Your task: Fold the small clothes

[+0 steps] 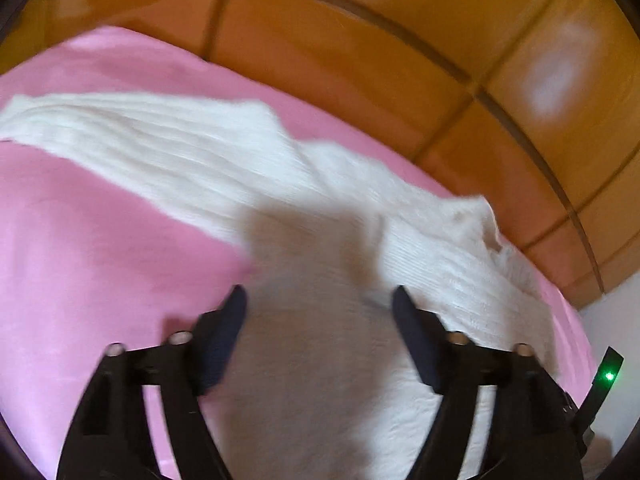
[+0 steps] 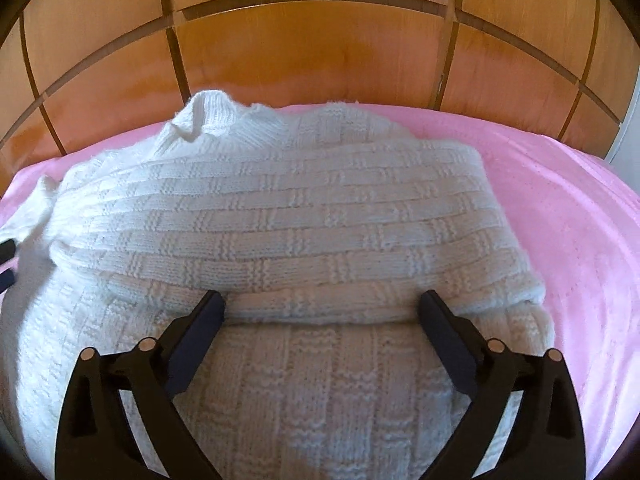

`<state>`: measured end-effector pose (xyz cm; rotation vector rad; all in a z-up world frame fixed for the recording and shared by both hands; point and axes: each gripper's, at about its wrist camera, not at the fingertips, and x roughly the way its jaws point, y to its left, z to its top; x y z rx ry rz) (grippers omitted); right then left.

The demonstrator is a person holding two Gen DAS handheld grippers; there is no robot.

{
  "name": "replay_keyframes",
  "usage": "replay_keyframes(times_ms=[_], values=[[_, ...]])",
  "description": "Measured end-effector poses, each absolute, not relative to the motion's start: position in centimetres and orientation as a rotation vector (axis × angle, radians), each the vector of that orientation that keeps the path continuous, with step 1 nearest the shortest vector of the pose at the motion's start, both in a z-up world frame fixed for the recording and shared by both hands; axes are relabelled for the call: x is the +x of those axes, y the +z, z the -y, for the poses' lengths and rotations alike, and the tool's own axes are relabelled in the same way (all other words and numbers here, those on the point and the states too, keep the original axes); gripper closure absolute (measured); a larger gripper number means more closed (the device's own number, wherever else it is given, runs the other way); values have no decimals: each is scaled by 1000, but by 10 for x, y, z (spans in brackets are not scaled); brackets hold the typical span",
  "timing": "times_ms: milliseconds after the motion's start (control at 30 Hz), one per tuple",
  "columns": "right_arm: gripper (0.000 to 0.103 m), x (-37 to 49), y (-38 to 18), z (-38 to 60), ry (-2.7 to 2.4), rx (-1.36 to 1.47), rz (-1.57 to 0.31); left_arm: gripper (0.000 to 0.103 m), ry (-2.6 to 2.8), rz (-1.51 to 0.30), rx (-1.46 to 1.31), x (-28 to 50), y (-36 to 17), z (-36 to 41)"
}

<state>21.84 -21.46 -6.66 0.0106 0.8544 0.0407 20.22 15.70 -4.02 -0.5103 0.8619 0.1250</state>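
Note:
A white knitted sweater (image 2: 280, 216) lies on a pink bed cover (image 2: 560, 220), its collar (image 2: 204, 116) toward the wooden panels. A wide folded part lies crosswise over the body. My right gripper (image 2: 322, 298) hangs open just above the near edge of that fold, nothing between its fingers. In the blurred left wrist view a sleeve (image 1: 160, 140) stretches left across the pink cover (image 1: 100, 260). My left gripper (image 1: 319, 294) stands open over the sweater's body (image 1: 440, 264), casting a shadow on it and holding nothing. Dark tips at the far left edge (image 2: 6, 256) look like the left gripper.
Orange-brown wooden panels (image 2: 312, 52) with dark seams rise right behind the bed, also seen as panels (image 1: 360, 40) in the left wrist view. A strip of white wall (image 1: 616, 320) shows at the right. Bare pink cover lies to the sweater's right and left.

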Motion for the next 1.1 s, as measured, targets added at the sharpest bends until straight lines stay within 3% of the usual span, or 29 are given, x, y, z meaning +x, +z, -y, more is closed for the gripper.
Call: replay_keyframes(times_ms=[500, 700, 1100], values=[[2, 213, -66, 208, -32, -23, -846, 21, 379, -691, -989, 98, -51, -358], [2, 215, -66, 206, -43, -34, -847, 55, 431, -616, -1117, 102, -50, -428], [2, 214, -68, 203, -58, -49, -843, 55, 518, -581, -1246, 140, -72, -514]])
